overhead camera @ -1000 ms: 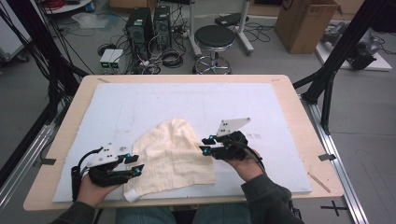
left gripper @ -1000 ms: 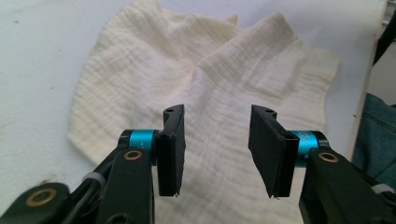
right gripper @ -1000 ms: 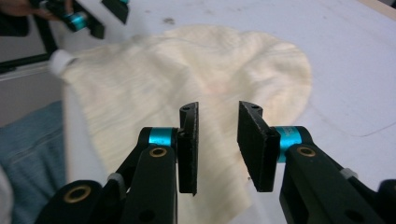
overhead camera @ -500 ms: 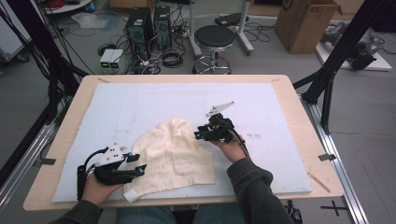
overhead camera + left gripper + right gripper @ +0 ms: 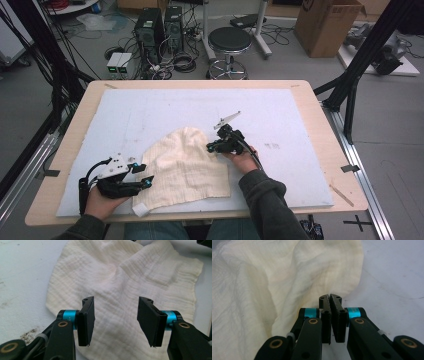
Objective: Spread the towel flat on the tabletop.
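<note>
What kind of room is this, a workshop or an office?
Most likely a lab set up for recording: a table framed by black rails, computer towers with tangled cables on the floor, a stool, and a cardboard box.

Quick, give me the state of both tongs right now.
Left tongs: open above the cream cloth, gripping nothing.
Right tongs: just closed, at the cloth's edge; whether they pinch any fabric cannot be told.

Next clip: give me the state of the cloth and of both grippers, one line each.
Cream crinkled cloth: lying loosely rumpled on the white table cover, partly folded over.
Left gripper: jaws apart, just been opening, hovering over the cloth's edge, nothing pinched.
Right gripper: jaws together, just closed, at the cloth's edge; a pinch on the fabric cannot be told.
</note>
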